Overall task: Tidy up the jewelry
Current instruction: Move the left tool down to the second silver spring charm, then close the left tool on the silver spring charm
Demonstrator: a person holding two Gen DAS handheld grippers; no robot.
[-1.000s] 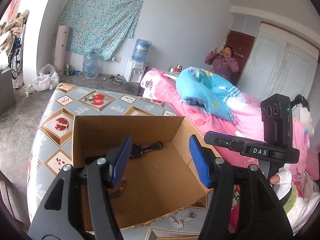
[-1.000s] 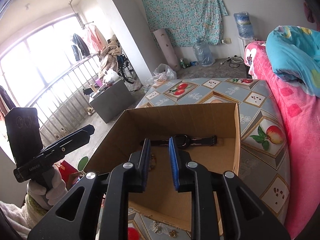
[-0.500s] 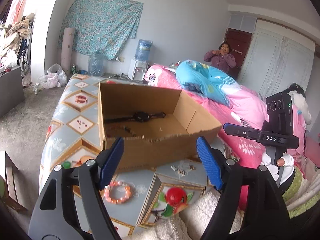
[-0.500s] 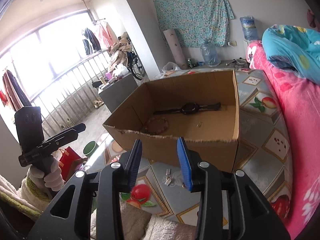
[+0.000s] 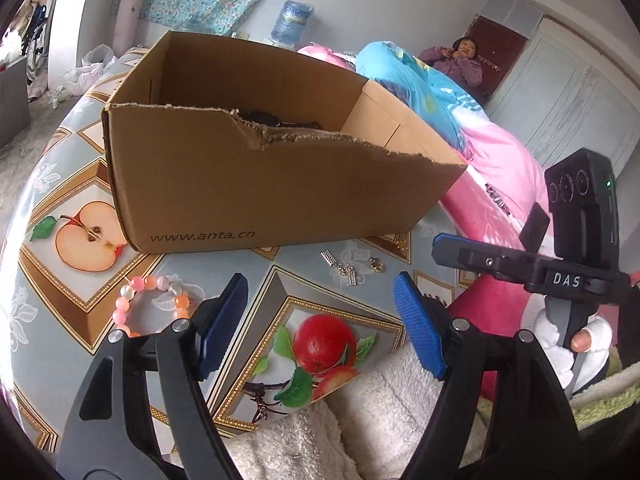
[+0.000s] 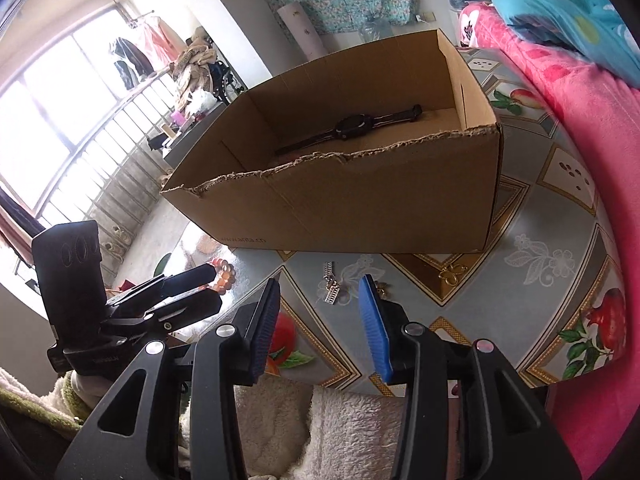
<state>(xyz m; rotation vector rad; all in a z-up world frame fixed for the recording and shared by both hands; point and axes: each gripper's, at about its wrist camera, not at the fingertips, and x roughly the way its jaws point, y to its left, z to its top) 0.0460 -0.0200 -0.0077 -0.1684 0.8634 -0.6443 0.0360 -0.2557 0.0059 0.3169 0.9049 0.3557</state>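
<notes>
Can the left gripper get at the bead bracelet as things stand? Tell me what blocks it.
Probably yes. The left gripper is open and empty, and the bracelet lies bare on the table just past its left finger, in front of the box, with nothing over it.

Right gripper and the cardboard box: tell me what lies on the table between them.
In the right wrist view, small silver earrings lie on the table between the right gripper and the cardboard box, with nothing else in that stretch.

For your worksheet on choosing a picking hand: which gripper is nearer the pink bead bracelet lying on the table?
Left. The left gripper has one jaw right beside the pink bead bracelet. The right gripper sits further off, with the silver earrings ahead of its jaws.
</notes>
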